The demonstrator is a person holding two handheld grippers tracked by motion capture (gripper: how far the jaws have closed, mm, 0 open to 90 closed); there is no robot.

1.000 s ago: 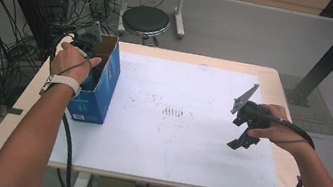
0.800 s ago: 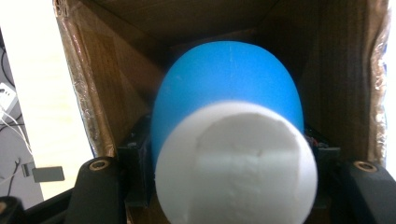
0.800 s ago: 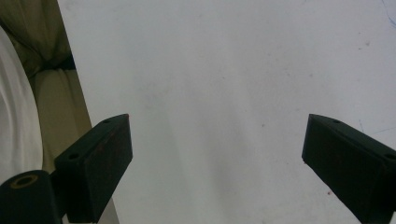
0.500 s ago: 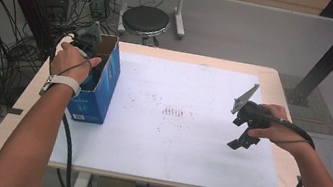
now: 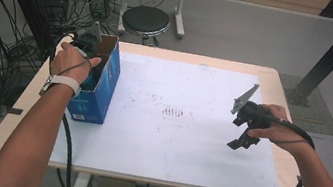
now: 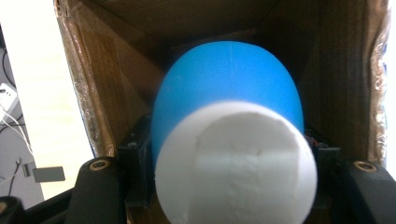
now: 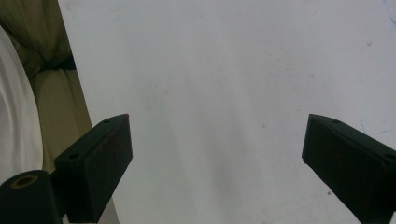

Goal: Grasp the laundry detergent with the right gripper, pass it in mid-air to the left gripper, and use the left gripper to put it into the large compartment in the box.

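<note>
Here, from the high view, a pale wooden bench (image 5: 19, 116) covered by a white sheet (image 5: 179, 126) is seen with a person's two forearms coming in from the bottom edge. The left tool (image 5: 91, 53) is lowered into an open blue cardboard box (image 5: 104, 89) standing at the left end of the sheet, and the left hand (image 5: 71, 60), a white band at its wrist, is set over the box's mouth. The right tool (image 5: 242, 131) is held above the right part of the sheet, well apart from the box, with a grey plate raised on top of it. A round black stool (image 5: 146, 19) and a tangle of cables (image 5: 4, 47) are seen on the floor beyond the bench.

In the left gripper view, a blue object with a white round end (image 6: 233, 154) is gripped between the left tool's black jaws, which are closed against its two sides. The object is held inside the box, whose brown cardboard walls (image 6: 93, 84) are seen around it.

In the right gripper view, the right tool's jaws are spread wide with nothing between them, and the bare white sheet (image 7: 224, 84) is seen below. The sheet's edge is seen at the left, with a strip of khaki cloth (image 7: 51, 107) beside it.
</note>
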